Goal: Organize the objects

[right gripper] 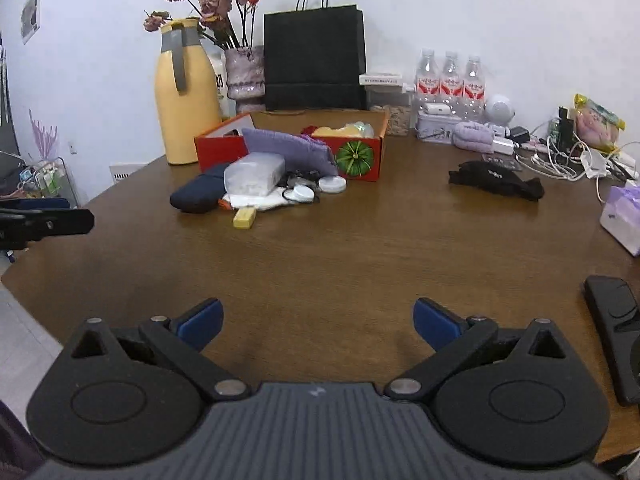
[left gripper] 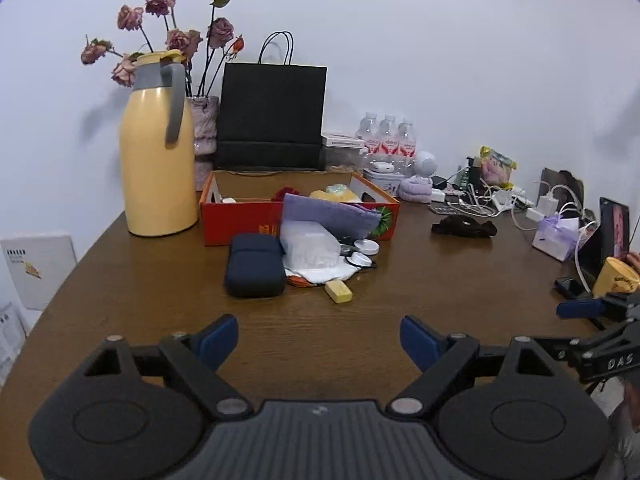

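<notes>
Left gripper [left gripper: 320,342]: bottom centre of the left wrist view, angled down at the table, blue pads spread wide, released, nothing between them.
Right gripper [right gripper: 318,322]: bottom centre of the right wrist view, tilted down the same way, pads fully apart, released and empty.
Each in the other's view: the right gripper's blue pad and black frame poke in at the right edge of the left view, the frame marked "DAS"; the left gripper's black tip shows at the left edge of the right view.
Table [left gripper: 400,272]: brown wood, bare just ahead of both tools.
Pile [left gripper: 316,256]: centre of both views, well ahead of the pads, touching the front of the box.
Pile contents: navy case [left gripper: 256,266], clear plastic box [left gripper: 310,246], purple cloth [left gripper: 328,214] draped over the box rim, two round white lids [left gripper: 366,252], yellow block [left gripper: 339,291] nearest the tools.
Box [left gripper: 240,224]: red-orange, open, partly filled; a green pumpkin picture on its front right corner; orange print on the front too blurred to read.
Jug [left gripper: 156,152]: yellow with grey handle, upper left, just beside the box.
Bag [left gripper: 272,112]: black paper, upright behind the box.
Bottles [left gripper: 386,136]: three, red and white labels, writing unreadable.
Black cloth [left gripper: 464,226]: right of centre, apart from the pile.
Cables [left gripper: 480,200]: tangled at far right.
</notes>
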